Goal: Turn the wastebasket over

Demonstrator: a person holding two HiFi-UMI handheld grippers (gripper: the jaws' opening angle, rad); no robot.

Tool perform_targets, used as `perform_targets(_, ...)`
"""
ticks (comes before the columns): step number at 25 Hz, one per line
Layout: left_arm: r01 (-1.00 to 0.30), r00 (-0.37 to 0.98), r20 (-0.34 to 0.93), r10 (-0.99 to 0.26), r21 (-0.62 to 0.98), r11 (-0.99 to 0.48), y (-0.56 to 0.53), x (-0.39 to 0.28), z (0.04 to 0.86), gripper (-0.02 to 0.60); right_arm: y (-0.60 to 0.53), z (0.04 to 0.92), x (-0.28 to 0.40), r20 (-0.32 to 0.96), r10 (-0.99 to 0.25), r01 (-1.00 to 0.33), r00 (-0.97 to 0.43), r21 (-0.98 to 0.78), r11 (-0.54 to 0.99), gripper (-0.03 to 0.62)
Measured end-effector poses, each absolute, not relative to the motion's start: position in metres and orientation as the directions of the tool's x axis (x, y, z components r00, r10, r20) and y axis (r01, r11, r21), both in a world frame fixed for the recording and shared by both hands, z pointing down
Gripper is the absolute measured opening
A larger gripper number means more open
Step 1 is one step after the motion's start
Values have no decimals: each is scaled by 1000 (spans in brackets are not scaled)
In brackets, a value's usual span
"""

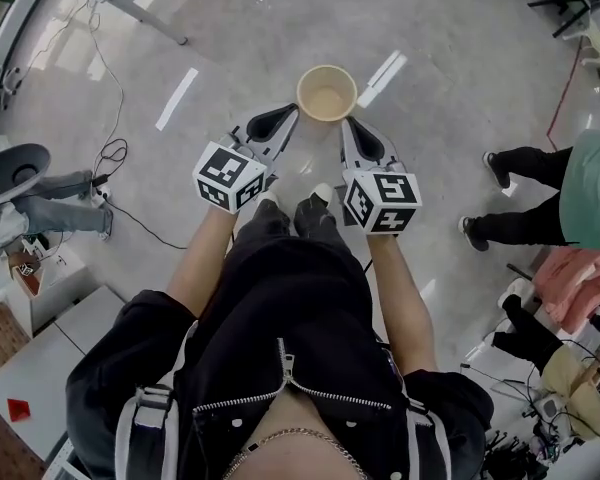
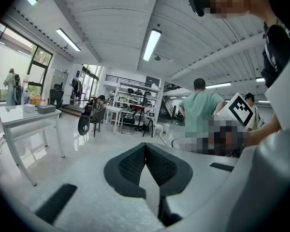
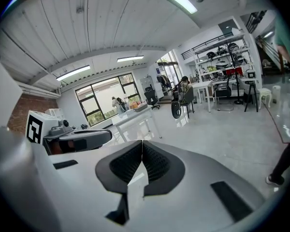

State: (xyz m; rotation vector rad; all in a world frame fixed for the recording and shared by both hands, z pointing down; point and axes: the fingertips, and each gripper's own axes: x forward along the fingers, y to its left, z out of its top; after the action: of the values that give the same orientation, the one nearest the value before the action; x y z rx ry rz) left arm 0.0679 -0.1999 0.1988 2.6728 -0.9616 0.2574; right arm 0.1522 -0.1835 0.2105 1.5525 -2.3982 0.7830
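Both pairs of jaws are pressed together, empty: my left gripper and right gripper flank the wastebasket, mouth-up on the floor. I judge it not yet turned over.

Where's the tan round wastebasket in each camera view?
Head view: tan round wastebasket upper centre, just beyond left gripper and right gripper.
Left gripper view: not in it.
Right gripper view: not in it.
Shared: person in green top, right side, head and left gripper views.
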Motion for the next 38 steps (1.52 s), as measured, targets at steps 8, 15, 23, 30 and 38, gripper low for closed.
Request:
perform_targets(8, -646, 760, 271, -591, 216, -732, -213, 71, 205, 4, -191, 222, 154, 440, -780, -887, -445, -339, 314, 11)
perform_targets(15, -606, 790, 277, -546, 223, -763, -241, 58, 217, 3, -222, 232, 135, 451, -791, -900, -414, -330, 284, 11)
perform_targets(23, -558, 821, 256, -510, 176, -811, -294, 80, 231, 3, -256, 253, 150, 471, -791, -912, -390, -320, 259, 11)
perform_targets(30, -561, 825, 184, -535, 144, -815, -327, 91, 252, 3, -282, 279, 160, 455, -809, -919, -373, -304, 252, 11)
perform_targets(38, -567, 820, 176, -544, 128, -814, -350, 78, 314, 4, -306, 339, 152, 443, -816, -920, -372, -294, 260, 11)
